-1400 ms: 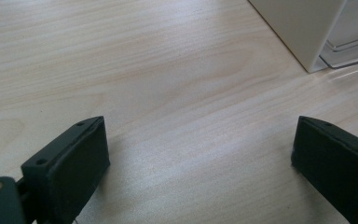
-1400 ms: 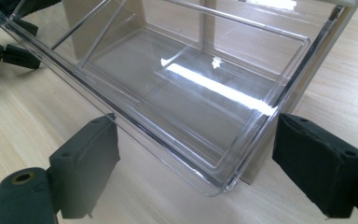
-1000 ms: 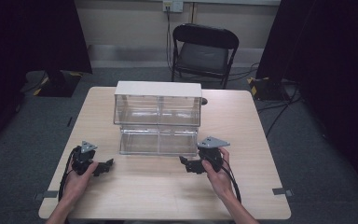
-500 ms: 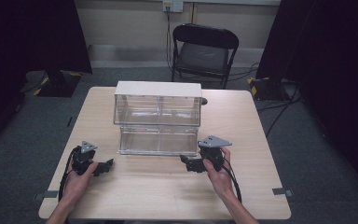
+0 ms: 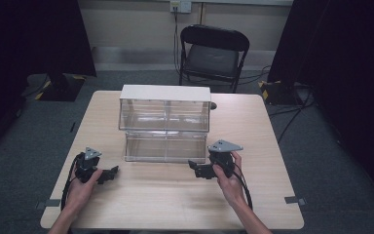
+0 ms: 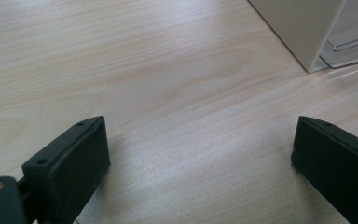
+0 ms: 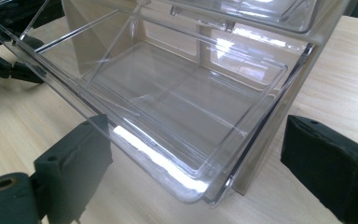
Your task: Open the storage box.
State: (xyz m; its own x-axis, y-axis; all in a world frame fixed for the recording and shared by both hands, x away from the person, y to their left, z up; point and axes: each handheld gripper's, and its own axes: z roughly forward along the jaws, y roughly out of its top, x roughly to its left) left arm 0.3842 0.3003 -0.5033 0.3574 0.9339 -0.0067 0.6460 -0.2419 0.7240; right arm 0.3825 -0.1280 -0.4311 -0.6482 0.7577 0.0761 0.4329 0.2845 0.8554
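Right gripper view: unlabelled clear drawer (image 7: 168,107).

Glossy clear plastic drawer (image 7: 168,107), matt pale wood-grain table (image 6: 144,70), matt black jaws of the right hand-held gripper (image 7: 191,158)

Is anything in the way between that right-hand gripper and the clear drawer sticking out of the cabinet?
Nothing visible. The right gripper sits just off the open clear drawer, jaws spread, with bare table between them and the drawer's front corner.

Black two-jaw tongs (image 5: 111,173), grey three-cornered top plates, trailing black cables, bare forearms.
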